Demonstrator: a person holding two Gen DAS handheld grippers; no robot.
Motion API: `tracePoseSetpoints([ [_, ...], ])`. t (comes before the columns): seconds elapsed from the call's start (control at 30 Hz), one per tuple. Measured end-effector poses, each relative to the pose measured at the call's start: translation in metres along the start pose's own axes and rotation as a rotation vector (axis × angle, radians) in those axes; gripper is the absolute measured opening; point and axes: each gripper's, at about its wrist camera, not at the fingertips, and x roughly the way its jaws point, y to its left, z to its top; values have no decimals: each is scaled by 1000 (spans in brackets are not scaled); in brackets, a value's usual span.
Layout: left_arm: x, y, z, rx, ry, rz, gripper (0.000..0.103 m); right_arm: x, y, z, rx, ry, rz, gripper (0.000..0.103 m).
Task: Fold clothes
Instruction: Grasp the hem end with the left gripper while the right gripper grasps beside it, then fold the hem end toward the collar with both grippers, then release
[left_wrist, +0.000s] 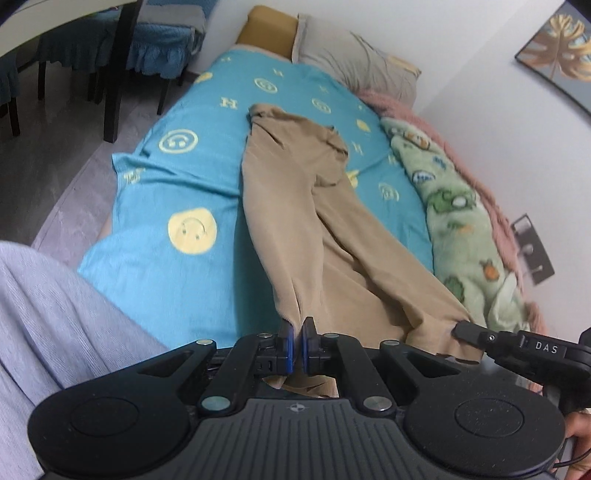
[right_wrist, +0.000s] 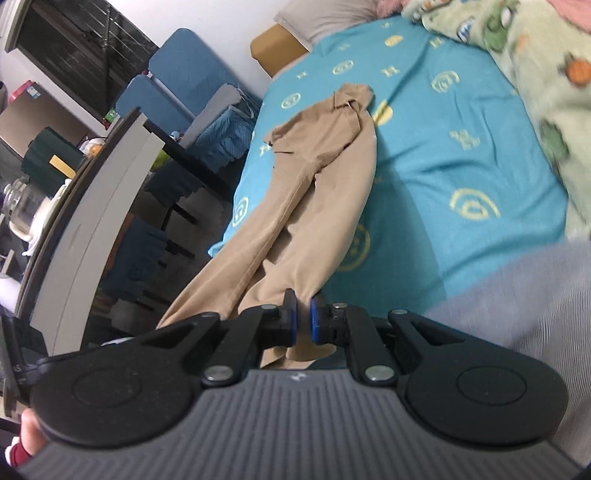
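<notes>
Tan trousers (left_wrist: 291, 206) lie lengthwise on a teal bed cover (left_wrist: 177, 177), waistband at the far end, legs toward me. My left gripper (left_wrist: 297, 326) is shut on the hem of one trouser leg. My right gripper (right_wrist: 302, 306) is shut on the hem of the other leg of the trousers (right_wrist: 317, 184); it also shows in the left wrist view (left_wrist: 465, 330) at the lower right, pinching that hem. Both hems are lifted off the bed near its near end.
A green patterned blanket (left_wrist: 458, 221) and a pink one (left_wrist: 476, 166) lie along the wall side. A grey pillow (left_wrist: 354, 62) lies at the head. Chairs with blue covers (left_wrist: 110, 48) and a table (right_wrist: 92, 206) stand on the open side.
</notes>
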Motion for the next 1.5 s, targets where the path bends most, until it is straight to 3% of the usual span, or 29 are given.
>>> tracePoseSetpoints([
  [0.13, 7, -4, 6, 0, 12, 8, 5, 4, -5, -1, 27, -4, -3, 10],
  [0.37, 35, -9, 48, 10, -2, 50, 5, 24, -10, 26, 46, -17, -5, 10],
  [0.7, 100, -9, 157, 36, -116, 183, 5, 91, -24, 111, 116, -88, -58, 10],
  [0.9, 152, -9, 204, 39, -168, 215, 5, 141, -34, 159, 129, -125, -83, 10],
  [1.17, 241, 5, 230, 128, -209, 291, 5, 227, -51, 189, -1, -116, -174, 10],
  [1.43, 318, 30, 223, 196, -125, 312, 9, 279, -69, 182, -123, -87, -253, 12],
  [1.5, 320, 33, 219, 216, -129, 300, 15, 285, -71, 180, -138, -81, -264, 12],
])
